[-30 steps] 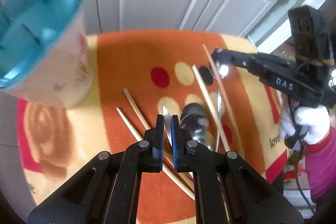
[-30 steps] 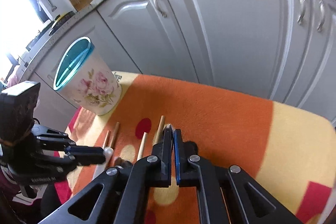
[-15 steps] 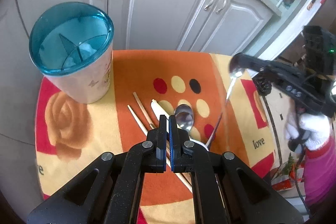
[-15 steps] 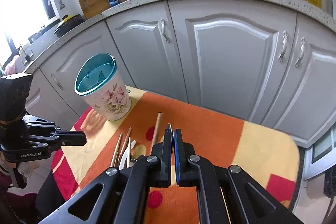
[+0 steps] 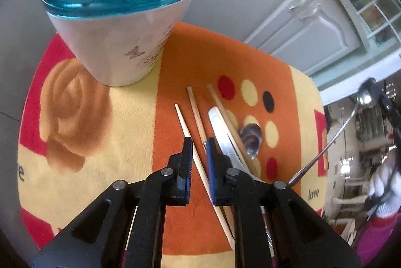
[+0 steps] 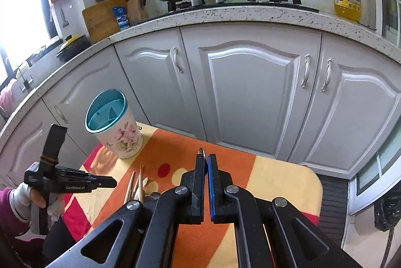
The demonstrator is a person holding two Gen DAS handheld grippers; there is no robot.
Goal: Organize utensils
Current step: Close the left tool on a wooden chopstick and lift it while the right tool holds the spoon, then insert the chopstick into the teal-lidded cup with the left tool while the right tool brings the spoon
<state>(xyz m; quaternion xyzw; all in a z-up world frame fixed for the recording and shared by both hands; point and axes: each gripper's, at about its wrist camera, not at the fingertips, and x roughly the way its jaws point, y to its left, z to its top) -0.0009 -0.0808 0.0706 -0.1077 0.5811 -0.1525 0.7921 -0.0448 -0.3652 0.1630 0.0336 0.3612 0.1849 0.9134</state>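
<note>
Chopstick (image 5: 194,157) between slightly parted left hand-held gripper (image 5: 199,162) – light, stiff, slippery; right hand-held gripper (image 6: 206,167), at three o'clock, pinches spoon (image 5: 333,140) – grip mid-shaft.

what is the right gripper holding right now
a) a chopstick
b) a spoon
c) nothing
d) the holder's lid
b: in the left wrist view the right gripper is shut on the bowl end of a spoon, whose handle hangs down in the air beside the table.
</note>
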